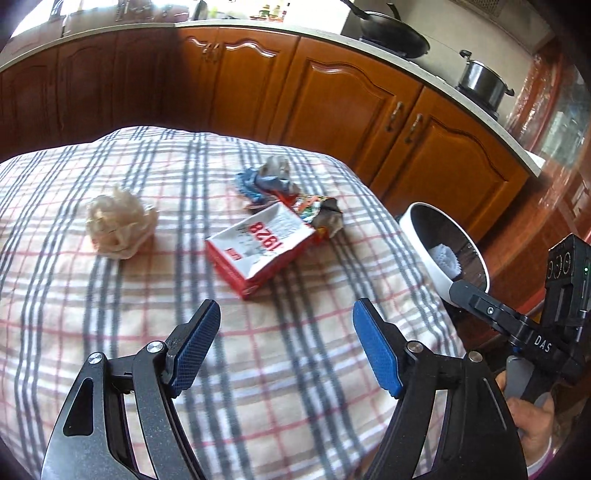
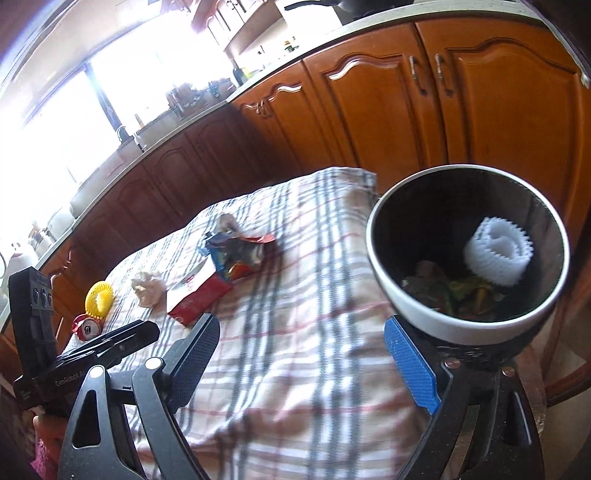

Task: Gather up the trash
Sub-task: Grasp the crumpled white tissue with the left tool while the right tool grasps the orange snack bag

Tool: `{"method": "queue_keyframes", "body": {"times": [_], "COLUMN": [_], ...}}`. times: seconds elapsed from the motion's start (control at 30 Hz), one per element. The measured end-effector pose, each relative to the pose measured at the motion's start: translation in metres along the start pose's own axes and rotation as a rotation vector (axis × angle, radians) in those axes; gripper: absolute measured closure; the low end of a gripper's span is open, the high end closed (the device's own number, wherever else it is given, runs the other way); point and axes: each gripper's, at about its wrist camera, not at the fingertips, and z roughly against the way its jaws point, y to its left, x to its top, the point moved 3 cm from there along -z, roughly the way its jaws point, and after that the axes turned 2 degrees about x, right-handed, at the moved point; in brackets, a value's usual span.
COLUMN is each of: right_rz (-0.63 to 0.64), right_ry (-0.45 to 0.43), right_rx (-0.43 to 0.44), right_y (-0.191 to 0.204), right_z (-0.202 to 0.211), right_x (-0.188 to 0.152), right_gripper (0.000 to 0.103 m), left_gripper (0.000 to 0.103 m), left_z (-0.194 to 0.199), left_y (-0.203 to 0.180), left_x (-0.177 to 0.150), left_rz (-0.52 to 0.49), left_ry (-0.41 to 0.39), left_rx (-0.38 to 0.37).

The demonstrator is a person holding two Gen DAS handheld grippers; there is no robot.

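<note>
A table covered in a plaid cloth (image 1: 258, 369) stands in a kitchen, in front of wooden cabinets (image 1: 351, 107). Trash lies scattered across the cloth.

Seen from the left wrist, the left gripper (image 1: 284, 332) hovers over bare cloth with its blue-padded jaws spread apart and nothing between them. Just beyond it lies a flattened red and white box (image 1: 258, 251). Touching the box's far end are a crumpled foil wrapper (image 1: 321, 214) and a blue and white wad (image 1: 269, 181). A crumpled ball of pale paper (image 1: 120, 227) sits apart to the left. Nothing lies between the jaws and the box.

At the table's right edge stands a white bin (image 1: 417, 243) with a dark inside. The right gripper (image 2: 299, 350), seen from its own wrist, is beside the bin, jaws wide apart and empty, its right finger close under the bin's rim. Inside the bin rest a white foam sleeve (image 2: 496, 254) and some coloured wrappers (image 2: 450, 291).

From the right wrist, a yellow foam net (image 2: 99, 298) and a crushed red can (image 2: 85, 326) lie near the table's far left edge, partly behind the left gripper's body.

On the counter behind are a black wok (image 1: 391, 33) and a steel pot (image 1: 482, 79). A hand (image 1: 528, 424) grips the right gripper's handle.
</note>
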Motion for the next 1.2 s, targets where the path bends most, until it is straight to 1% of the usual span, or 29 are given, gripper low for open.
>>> {"method": "queue_keyframes", "body": {"times": [0.27, 0.6, 0.7, 0.9, 0.93, 1.0, 1.07, 1.2], "right_rz": [0.029, 0.05, 0.05, 0.048, 0.047, 0.049, 0.046, 0.026], "right_ry": [0.024, 0.04, 0.042, 0.052, 0.058, 0.066, 0.076, 0.11], "right_rx": [0.033, 0.034, 0.032, 0.023, 0.023, 0.018, 0.017, 0.021], "right_y": [0.026, 0.034, 0.033, 0.029, 0.028, 0.027, 0.026, 0.021], "right_z": [-0.02, -0.04, -0.043, -0.058, -0.062, -0.072, -0.083, -0.107], "right_x": [-0.001, 0.009, 0.012, 0.023, 0.026, 0.031, 0.037, 0.046], "right_gripper": [0.011, 0.012, 0.014, 0.027, 0.03, 0.033, 0.038, 0.046], "left_gripper": [0.027, 0.027, 0.027, 0.027, 0.027, 0.027, 0.027, 0.027], "left_z": [0.006, 0.01, 0.009, 0.003, 0.001, -0.003, -0.009, -0.025], "left_y": [0.029, 0.062, 0.071, 0.089, 0.092, 0.098, 0.103, 0.112], "left_x": [0.001, 0.01, 0.014, 0.026, 0.029, 0.035, 0.041, 0.047], "left_rz": [0.036, 0.075, 0.09, 0.117, 0.121, 0.122, 0.122, 0.131], "left_ry": [-0.01, -0.029, -0.033, -0.046, -0.05, -0.056, -0.059, -0.05], "left_rx": [0.037, 0.091, 0.107, 0.148, 0.152, 0.162, 0.179, 0.182]}}
